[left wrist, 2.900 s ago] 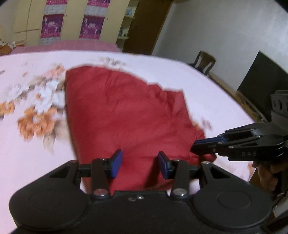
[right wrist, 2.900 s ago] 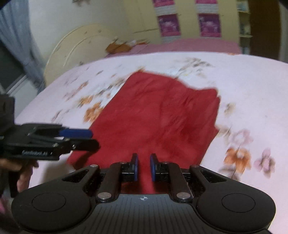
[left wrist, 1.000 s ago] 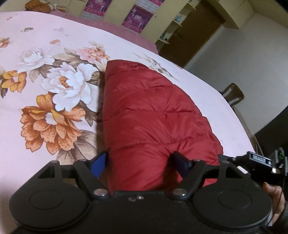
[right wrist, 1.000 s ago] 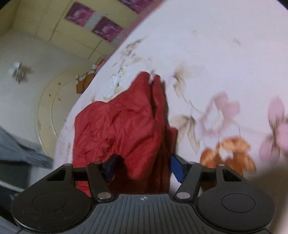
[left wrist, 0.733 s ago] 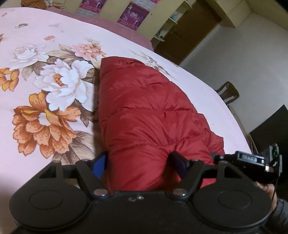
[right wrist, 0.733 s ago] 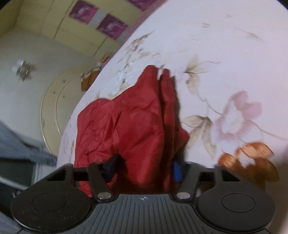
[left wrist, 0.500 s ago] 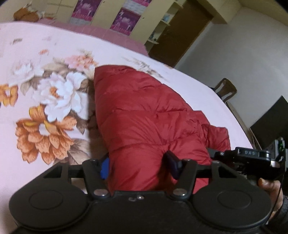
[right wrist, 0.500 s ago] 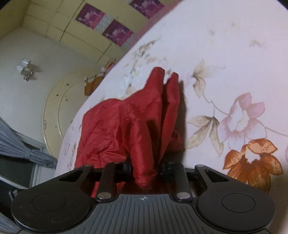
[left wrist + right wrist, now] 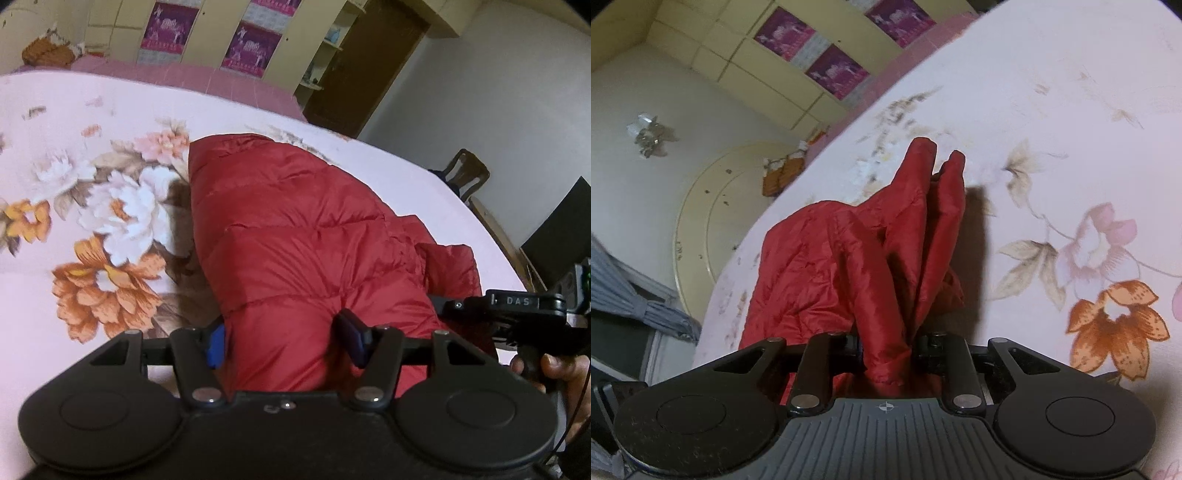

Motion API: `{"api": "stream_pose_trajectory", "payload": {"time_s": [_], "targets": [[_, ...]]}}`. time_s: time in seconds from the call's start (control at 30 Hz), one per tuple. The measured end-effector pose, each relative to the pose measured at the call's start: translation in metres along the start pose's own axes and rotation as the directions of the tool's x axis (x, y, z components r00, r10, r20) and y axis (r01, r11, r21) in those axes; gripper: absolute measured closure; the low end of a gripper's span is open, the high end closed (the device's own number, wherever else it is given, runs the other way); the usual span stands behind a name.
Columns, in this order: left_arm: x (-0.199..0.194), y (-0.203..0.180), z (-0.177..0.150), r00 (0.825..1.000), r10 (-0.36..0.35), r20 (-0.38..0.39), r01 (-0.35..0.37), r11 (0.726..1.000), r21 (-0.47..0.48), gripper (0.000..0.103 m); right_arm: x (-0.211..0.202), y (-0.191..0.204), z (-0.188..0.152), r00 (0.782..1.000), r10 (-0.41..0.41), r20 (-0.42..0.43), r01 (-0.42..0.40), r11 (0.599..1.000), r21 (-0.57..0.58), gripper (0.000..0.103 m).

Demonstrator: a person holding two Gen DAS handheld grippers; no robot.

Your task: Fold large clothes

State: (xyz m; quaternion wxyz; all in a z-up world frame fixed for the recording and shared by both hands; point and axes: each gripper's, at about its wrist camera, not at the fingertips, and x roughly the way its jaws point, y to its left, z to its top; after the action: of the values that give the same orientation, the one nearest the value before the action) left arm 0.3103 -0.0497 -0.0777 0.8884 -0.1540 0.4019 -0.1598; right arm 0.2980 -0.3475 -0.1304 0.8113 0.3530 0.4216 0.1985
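As both tongs finish clamping the jacket (image 9: 295, 236), we are lifting its near edge off the bed (image 9: 55, 325) | left gripper (image 9: 284, 341) gripping padding | right gripper (image 9: 886, 350) pinching bunched fabric | fold starting.

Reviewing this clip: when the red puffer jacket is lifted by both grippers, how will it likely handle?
Probably floppy: the red puffer jacket drapes in loose folds from the right gripper. Likely light for its bulk, given the puffy quilted panels squeezed by the left gripper. Its shiny shell may be slippery, so thin pinches could slide.
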Motion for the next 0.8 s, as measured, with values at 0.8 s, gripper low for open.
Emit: {"api": "stream_pose_trajectory", "payload": {"time_s": [0.8], "targets": [[-0.126,0.254,0.077,0.997,-0.024,0.070,0.026,0.999,-0.023,0.045,0.181,0.246,-0.049,1.000,-0.020,0.012,0.021,0.986,-0.167,0.082]]}}
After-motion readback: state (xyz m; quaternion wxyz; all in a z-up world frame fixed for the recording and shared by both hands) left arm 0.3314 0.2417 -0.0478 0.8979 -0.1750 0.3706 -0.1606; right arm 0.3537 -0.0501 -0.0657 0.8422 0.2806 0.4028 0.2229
